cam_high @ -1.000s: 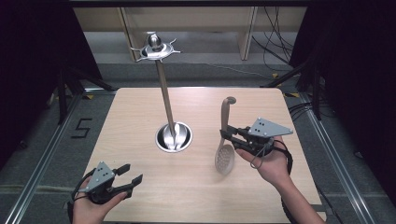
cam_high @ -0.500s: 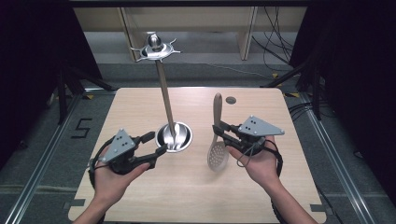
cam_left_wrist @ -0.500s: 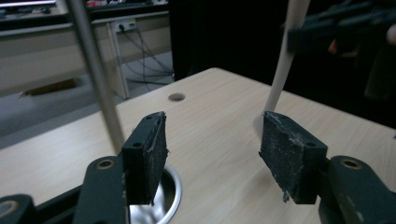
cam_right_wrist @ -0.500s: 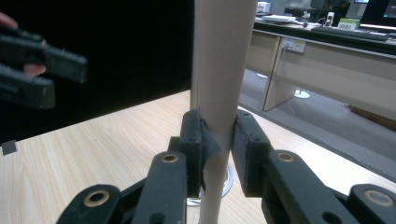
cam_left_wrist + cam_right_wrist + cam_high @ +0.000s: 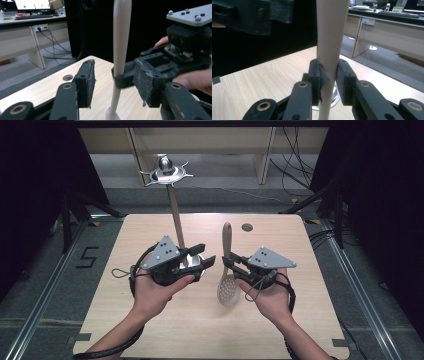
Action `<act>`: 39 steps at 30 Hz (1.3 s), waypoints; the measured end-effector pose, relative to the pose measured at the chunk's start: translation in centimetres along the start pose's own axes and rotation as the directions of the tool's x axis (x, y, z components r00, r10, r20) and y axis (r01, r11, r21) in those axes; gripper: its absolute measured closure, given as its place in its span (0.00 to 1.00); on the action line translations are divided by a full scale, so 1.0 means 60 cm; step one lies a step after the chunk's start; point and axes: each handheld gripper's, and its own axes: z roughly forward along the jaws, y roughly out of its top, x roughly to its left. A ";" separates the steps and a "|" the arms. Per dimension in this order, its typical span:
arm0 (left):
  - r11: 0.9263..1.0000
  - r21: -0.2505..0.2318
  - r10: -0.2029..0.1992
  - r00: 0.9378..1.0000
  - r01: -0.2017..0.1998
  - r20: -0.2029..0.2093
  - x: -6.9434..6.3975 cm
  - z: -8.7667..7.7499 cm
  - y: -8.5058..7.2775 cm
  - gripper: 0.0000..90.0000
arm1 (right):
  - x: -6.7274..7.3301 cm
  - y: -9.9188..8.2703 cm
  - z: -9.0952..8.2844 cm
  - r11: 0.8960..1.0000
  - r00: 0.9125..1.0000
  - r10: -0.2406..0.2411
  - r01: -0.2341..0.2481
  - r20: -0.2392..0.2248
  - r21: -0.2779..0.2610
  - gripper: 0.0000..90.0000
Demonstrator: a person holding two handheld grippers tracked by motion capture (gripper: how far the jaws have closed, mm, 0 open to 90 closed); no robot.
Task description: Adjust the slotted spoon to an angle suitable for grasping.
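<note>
From the high view, my right gripper [image 5: 234, 263] is clenched on the handle of a pale slotted spoon [image 5: 227, 270], which stands nearly upright with its perforated bowl hanging low over the bench [image 5: 280, 320] and its handle end pointing up and away from me. My left gripper [image 5: 206, 256] sits just to the left of the spoon, near the round metal base [image 5: 194, 264] of a tall stand [image 5: 176, 217] whose top carries a ring of hooks [image 5: 166, 171]. A small round hole [image 5: 246, 227] lies in the bench beyond the spoon.

In the left gripper view, my left gripper [image 5: 115, 82] has just been closing, yet its jaws are apart, and neither pad presses on anything. The spoon's handle [image 5: 120, 45] rises beyond them, between the two pads as seen from here but farther off, and my right gripper [image 5: 125, 77] grips it there, with my right hand [image 5: 190, 80] behind.

In the right gripper view, my right gripper [image 5: 328, 72] has both pads tight against the spoon handle [image 5: 332, 30], one on each side. The handle runs straight up. Below the jaws, part of the stand's metal base [image 5: 334, 98] shows on the bench [image 5: 249, 85].
</note>
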 end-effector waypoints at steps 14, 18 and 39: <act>1.000 -0.012 -0.004 1.000 0.004 0.017 -0.010 0.037 0.012 0.63 | 0.007 0.000 0.000 1.000 1.000 0.011 -0.011 0.007 0.015 0.84; 1.000 -0.013 -0.009 1.000 0.009 0.013 -0.011 0.045 0.013 0.64 | 0.009 0.001 0.000 1.000 1.000 0.022 -0.022 0.012 0.011 0.84; 1.000 -0.014 -0.001 1.000 0.001 -0.005 -0.011 0.060 0.021 0.82 | 0.025 0.007 0.004 0.998 0.998 -0.059 0.058 0.036 0.016 0.82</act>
